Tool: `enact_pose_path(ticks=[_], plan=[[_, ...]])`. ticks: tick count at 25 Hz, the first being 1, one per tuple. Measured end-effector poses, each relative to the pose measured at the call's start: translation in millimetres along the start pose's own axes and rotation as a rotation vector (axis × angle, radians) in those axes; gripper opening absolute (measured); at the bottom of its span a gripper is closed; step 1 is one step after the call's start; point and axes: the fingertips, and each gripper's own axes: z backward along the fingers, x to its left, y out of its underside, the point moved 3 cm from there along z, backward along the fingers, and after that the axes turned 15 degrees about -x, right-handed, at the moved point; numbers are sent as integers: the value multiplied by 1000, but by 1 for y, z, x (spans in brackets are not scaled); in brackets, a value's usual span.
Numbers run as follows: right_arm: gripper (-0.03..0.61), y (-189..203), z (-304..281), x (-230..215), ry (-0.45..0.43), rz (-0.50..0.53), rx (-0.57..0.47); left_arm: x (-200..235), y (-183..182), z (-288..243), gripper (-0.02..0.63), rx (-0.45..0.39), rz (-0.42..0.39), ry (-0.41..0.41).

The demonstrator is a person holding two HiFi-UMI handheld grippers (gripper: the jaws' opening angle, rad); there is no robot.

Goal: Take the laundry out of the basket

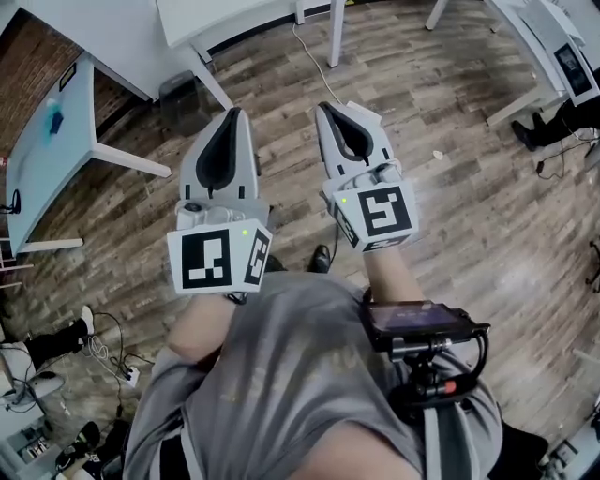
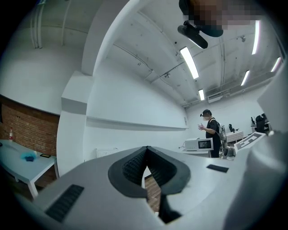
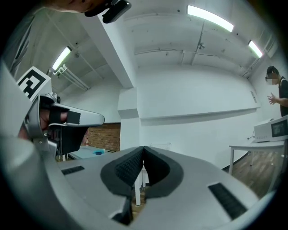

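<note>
No basket and no laundry appear in any view. In the head view both grippers are held side by side at chest height, level, above a wooden floor. My left gripper [image 1: 234, 112] is shut with nothing between its jaws; its tips meet in its own view [image 2: 146, 148]. My right gripper [image 1: 323, 107] is likewise shut and empty, its black pads touching [image 3: 143, 148]. The left gripper's marker cube [image 3: 33, 83] shows at the left edge of the right gripper view.
White tables [image 1: 56, 141] stand at the left and along the top [image 1: 234, 19] over the wooden floor [image 1: 450, 141]. A grey bin [image 1: 183, 98] sits under the table. Cables and a power strip [image 1: 127, 375] lie lower left. A person [image 2: 210, 132] stands by a microwave [image 2: 198, 144].
</note>
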Motion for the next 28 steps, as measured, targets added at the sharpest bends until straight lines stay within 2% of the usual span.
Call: enact_pose_path(ticks=[3,8,12,20,28], plan=[[7,6,-1,-1,17,-9,-1,5,6,0,9,14,-5,8],[8,15,-4,-38,40,-34,4,-10,19,-28,9,34,-6,16],[8,29,-17,-48,42,-28,26,2,35,-42,9,38,14,3],[8,52,-95,-64,26,-13,47,55,64,-103,9,26,64,-3],[8,69,-199,-56,-9,21,44,139,79,-160,9,-24,103,-23]])
